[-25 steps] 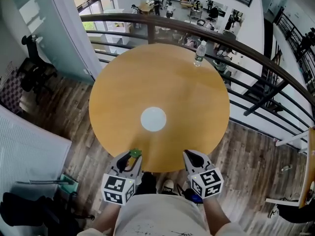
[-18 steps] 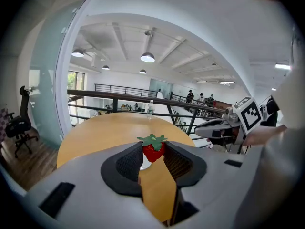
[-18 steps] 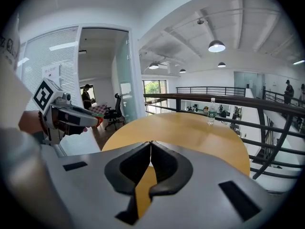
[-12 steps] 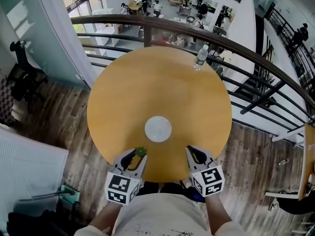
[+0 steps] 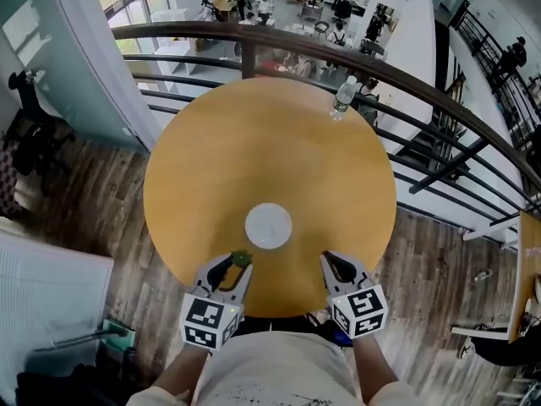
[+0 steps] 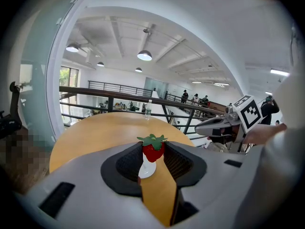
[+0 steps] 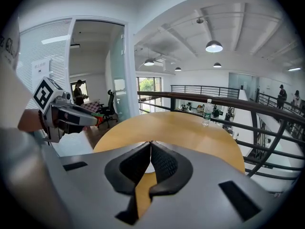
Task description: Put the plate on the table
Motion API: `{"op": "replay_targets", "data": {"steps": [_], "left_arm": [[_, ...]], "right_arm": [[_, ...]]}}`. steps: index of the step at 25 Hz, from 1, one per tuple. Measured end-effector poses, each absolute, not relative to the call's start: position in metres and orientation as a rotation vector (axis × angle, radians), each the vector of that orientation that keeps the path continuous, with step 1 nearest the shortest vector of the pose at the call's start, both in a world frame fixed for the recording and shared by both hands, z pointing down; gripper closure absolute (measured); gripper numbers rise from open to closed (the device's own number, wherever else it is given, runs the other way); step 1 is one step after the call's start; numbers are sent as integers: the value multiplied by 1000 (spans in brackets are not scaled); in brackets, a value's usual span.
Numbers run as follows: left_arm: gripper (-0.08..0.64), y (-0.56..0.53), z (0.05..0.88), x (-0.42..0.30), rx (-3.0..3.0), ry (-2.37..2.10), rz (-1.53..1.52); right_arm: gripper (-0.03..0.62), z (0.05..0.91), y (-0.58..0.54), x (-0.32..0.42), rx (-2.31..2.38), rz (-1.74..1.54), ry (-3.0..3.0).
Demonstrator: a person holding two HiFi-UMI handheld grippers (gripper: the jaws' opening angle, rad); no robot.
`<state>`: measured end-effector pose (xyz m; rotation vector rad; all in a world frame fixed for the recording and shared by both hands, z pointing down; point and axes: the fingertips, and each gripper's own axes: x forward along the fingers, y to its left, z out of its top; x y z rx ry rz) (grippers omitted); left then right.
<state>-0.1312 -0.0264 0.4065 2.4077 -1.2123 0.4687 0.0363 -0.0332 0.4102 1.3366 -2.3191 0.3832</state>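
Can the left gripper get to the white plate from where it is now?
Probably yes. The white plate lies just ahead of the left gripper on the table, with nothing between them; its jaws hold a strawberry.

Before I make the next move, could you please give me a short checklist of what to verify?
1. Plate lying flat on the table: ok.
2. Plate top bare: ok.
3. Strawberry pinched in the left claw: ok.
4. Right claw shut, nothing in it: ok.
5. Water bottle upright at the far edge, well apart from the plate: ok.
6. Firmness of the strawberry grip: cannot tell.
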Motion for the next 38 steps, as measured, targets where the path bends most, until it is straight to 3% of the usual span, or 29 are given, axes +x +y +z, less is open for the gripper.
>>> {"op": "replay_targets", "data": {"steps": [38], "left_arm": [[411, -128, 550, -74, 2259, -1151, 811]], "right_arm": [[568, 494, -103, 66, 1226, 576, -2328]]}}
